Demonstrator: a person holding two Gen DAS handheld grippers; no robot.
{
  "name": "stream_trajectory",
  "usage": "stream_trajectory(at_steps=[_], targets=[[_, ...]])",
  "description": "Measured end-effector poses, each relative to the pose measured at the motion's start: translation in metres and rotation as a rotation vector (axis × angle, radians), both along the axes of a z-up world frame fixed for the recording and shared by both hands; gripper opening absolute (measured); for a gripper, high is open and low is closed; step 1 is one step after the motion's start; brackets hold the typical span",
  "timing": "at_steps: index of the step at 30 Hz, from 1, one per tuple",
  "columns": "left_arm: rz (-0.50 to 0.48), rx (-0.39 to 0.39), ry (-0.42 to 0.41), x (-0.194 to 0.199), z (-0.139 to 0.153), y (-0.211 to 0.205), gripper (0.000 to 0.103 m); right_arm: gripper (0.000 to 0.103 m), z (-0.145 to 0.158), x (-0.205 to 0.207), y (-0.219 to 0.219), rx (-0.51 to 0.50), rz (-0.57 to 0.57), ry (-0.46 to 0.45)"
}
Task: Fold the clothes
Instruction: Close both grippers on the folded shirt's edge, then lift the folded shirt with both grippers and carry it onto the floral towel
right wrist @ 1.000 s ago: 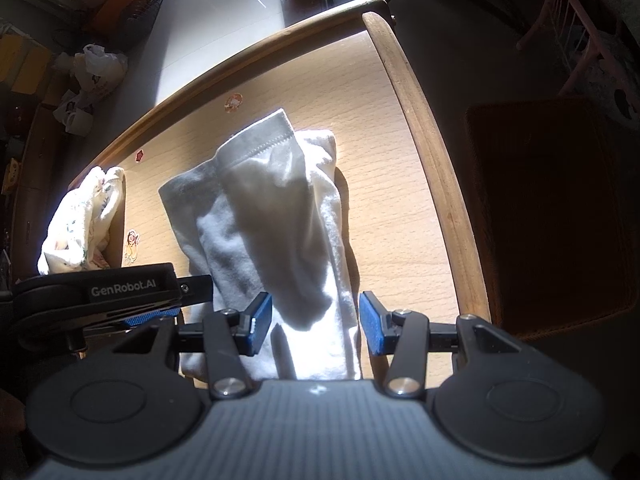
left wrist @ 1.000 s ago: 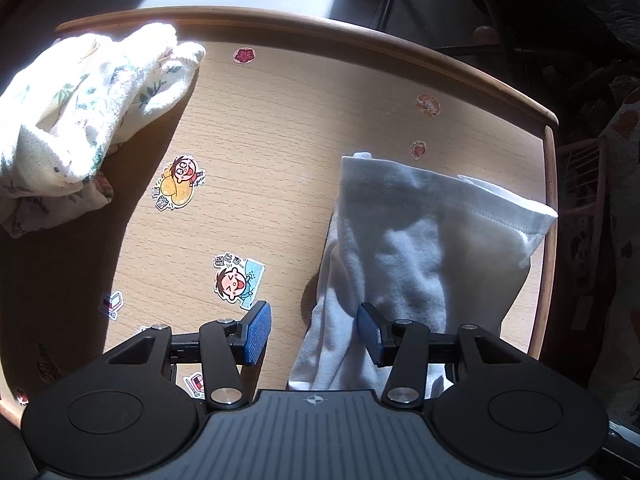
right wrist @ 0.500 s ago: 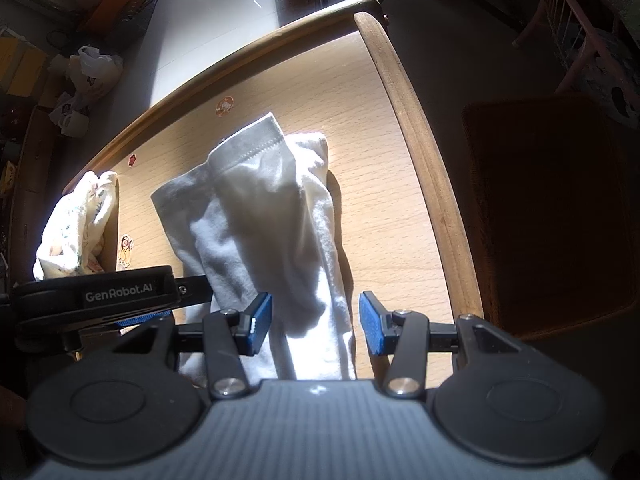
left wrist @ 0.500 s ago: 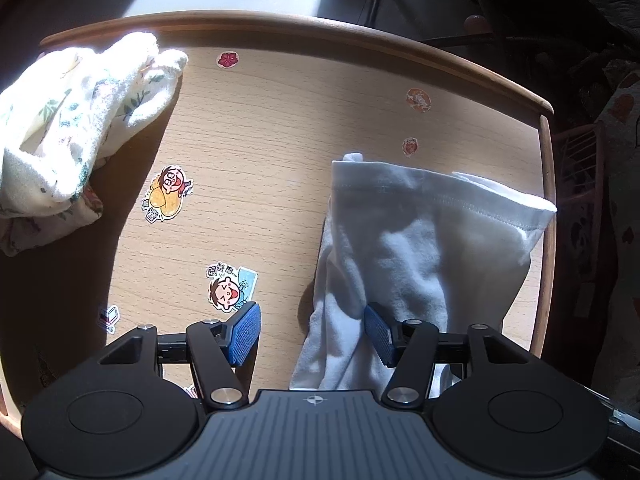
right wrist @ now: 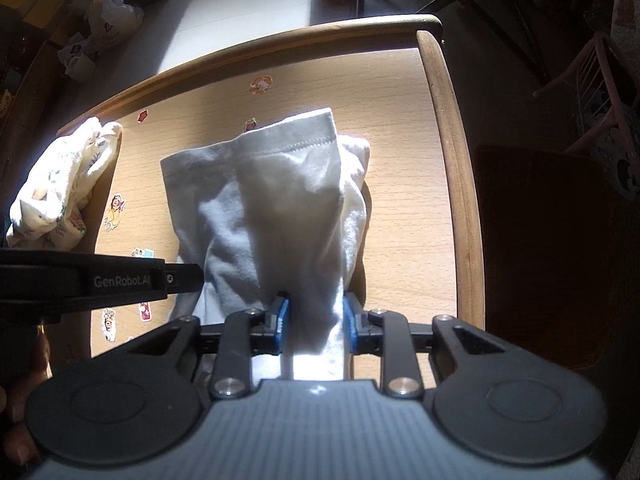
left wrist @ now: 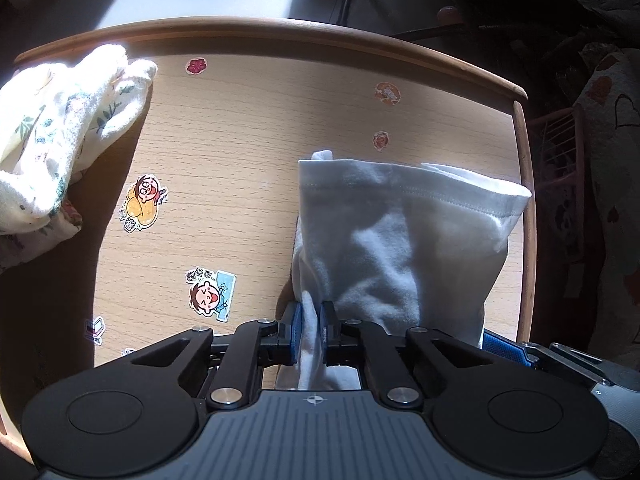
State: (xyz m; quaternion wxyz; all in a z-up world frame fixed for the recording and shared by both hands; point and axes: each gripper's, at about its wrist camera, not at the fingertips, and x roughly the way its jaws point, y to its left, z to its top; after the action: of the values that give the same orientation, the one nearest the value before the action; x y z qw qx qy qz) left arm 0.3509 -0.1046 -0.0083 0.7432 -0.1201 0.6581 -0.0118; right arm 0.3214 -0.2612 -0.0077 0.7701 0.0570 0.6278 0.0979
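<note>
A white garment [left wrist: 400, 240] lies partly folded on the wooden table [left wrist: 248, 152], its hemmed edge toward the far side. My left gripper [left wrist: 310, 332] is closing on the garment's near left edge, with a fold of white cloth pinched between the blue pads. In the right wrist view the same white garment [right wrist: 280, 200] runs up from my right gripper [right wrist: 314, 322], whose jaws are closing on a thicker bunch of the near right edge. The left gripper's black body [right wrist: 100, 280] shows at the left of that view.
A crumpled floral cloth [left wrist: 60, 132] sits at the table's far left corner. Cartoon stickers [left wrist: 144, 204] dot the tabletop. The raised wooden rim [right wrist: 452, 160] bounds the table on the right, with a dark chair seat [right wrist: 552, 240] beyond it.
Both grippers have gone from wide open to closed onto the white garment's near edge. The cloth now bunches up between each pair of pads.
</note>
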Motion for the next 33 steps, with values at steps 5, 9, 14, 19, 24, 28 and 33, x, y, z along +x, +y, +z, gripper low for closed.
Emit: stream_trajectory(at_steps=[5, 9, 14, 19, 24, 28, 33], targets=[[-0.030, 0.000, -0.022, -0.007, 0.006, 0.004, 0.005, 0.005, 0.003, -0.002, 0.003, -0.012, 0.006, -0.017], [-0.017, -0.013, -0.023, -0.009, 0.011, 0.008, 0.005, 0.004, 0.010, -0.004, 0.003, -0.007, -0.008, -0.026], [-0.017, -0.023, -0.036, -0.011, 0.022, 0.011, 0.005, 0.004, 0.019, -0.008, 0.003, 0.004, -0.025, -0.029], [-0.024, -0.031, -0.058, -0.017, 0.037, 0.018, 0.005, 0.004, 0.033, -0.015, 0.008, 0.013, -0.027, -0.048], [-0.026, -0.029, -0.077, -0.020, 0.050, 0.027, 0.005, 0.004, 0.048, -0.021, 0.016, 0.025, -0.028, -0.065], [-0.032, -0.028, -0.101, -0.020, 0.060, 0.036, 0.005, 0.004, 0.060, -0.024, 0.027, 0.031, -0.020, -0.084], [-0.033, -0.021, -0.139, -0.017, 0.082, 0.056, 0.005, 0.004, 0.076, -0.023, 0.044, 0.037, -0.021, -0.112]])
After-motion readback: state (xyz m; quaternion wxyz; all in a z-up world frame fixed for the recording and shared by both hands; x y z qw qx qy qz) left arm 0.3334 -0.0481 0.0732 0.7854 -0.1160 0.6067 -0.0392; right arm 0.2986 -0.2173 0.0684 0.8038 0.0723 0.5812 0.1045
